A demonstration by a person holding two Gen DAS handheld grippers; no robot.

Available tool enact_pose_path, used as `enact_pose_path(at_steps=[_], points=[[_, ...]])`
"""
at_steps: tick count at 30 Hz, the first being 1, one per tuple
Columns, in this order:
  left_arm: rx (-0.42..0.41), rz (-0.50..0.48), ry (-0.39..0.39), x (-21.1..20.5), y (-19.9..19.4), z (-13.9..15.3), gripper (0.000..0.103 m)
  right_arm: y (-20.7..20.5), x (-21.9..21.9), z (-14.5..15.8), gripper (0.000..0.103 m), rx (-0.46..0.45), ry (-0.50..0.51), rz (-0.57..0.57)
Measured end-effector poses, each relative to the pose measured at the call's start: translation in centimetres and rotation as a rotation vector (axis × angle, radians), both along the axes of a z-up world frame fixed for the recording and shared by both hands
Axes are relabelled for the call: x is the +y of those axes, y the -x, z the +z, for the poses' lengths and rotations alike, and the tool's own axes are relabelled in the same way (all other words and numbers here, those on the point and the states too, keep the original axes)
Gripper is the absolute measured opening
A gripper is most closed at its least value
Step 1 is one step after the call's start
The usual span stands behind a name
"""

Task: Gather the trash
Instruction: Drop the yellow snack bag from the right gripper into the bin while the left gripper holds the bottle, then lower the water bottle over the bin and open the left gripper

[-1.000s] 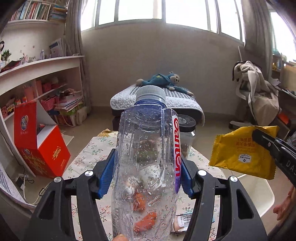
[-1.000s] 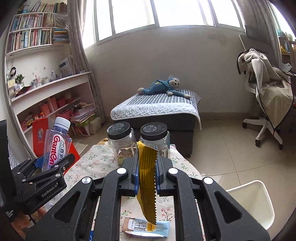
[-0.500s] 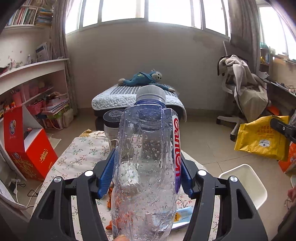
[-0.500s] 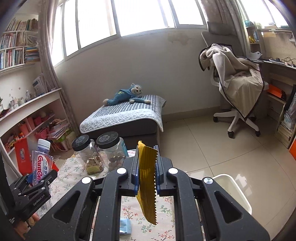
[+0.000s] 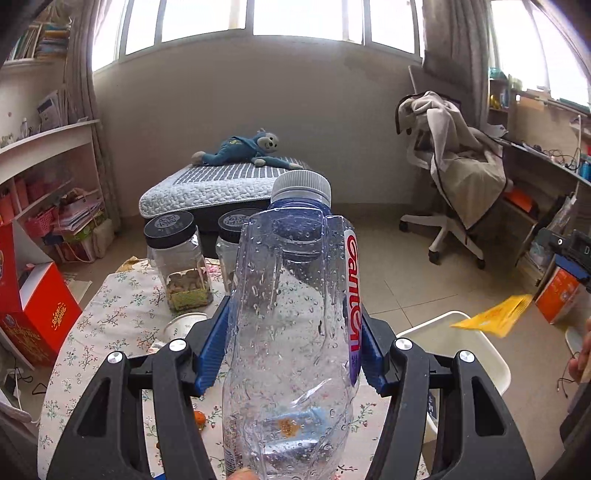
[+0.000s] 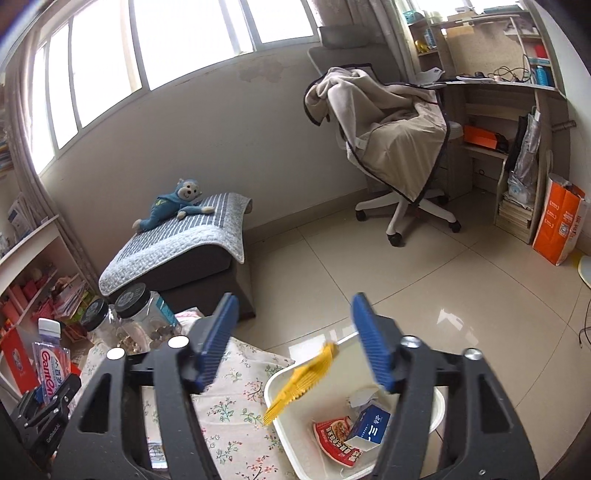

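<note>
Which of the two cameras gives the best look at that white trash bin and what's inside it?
The right wrist view: it looks down into the white bin, showing a red wrapper and small carton inside, with the yellow packet above its rim. The left wrist view shows only part of the bin behind the bottle.

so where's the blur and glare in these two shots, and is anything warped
Left wrist view: the windows blow out white, the yellow wrapper is motion-smeared, and the bottle distorts what lies behind it. Right wrist view: the wrapper streaks over the white bin, floor tiles glare, and the fisheye bends the wall.
</note>
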State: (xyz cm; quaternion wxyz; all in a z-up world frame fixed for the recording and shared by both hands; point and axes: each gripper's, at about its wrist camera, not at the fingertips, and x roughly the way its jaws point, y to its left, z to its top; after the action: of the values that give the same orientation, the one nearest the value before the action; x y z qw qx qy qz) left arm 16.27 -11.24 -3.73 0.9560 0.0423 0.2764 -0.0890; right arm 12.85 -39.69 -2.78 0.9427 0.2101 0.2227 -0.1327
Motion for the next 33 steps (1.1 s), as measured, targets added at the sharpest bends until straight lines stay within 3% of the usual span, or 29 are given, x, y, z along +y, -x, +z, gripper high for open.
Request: enact_pose_path(at_steps=[7, 12, 26, 29, 31, 33], points=[[0.029, -0.06, 0.033, -4.1, 0.2, 0.0, 0.06, 1.9, -3.4, 0.2, 0.091, -0.029, -0.026, -0.115], [0.037, -0.116, 0.033, -7.7, 0.6, 0.2, 0.06, 2.9, -4.6, 0.3, 0.096, -0.036, 0.003, -0.168], [0.077, -0.256, 0.037, -16.6, 1.6, 0.0, 0.061, 6.2, -9.7, -0.4, 0.096, 0.018, -0.024, -0.374], [0.122, -0.276, 0.046, -18.0, 1.1, -0.5, 0.062, 7.0, -10.4, -0.4, 0.096, 0.017, -0.012, -0.415], [0.165, -0.289, 0.048, -18.7, 0.6, -0.9, 0.075, 7.4, -10.6, -0.4, 0.096, 0.015, -0.008, -0.431], [0.187, -0.288, 0.066, -18.9, 0.4, -1.0, 0.078, 7.6, -10.6, -0.4, 0.096, 0.017, -0.001, -0.435]])
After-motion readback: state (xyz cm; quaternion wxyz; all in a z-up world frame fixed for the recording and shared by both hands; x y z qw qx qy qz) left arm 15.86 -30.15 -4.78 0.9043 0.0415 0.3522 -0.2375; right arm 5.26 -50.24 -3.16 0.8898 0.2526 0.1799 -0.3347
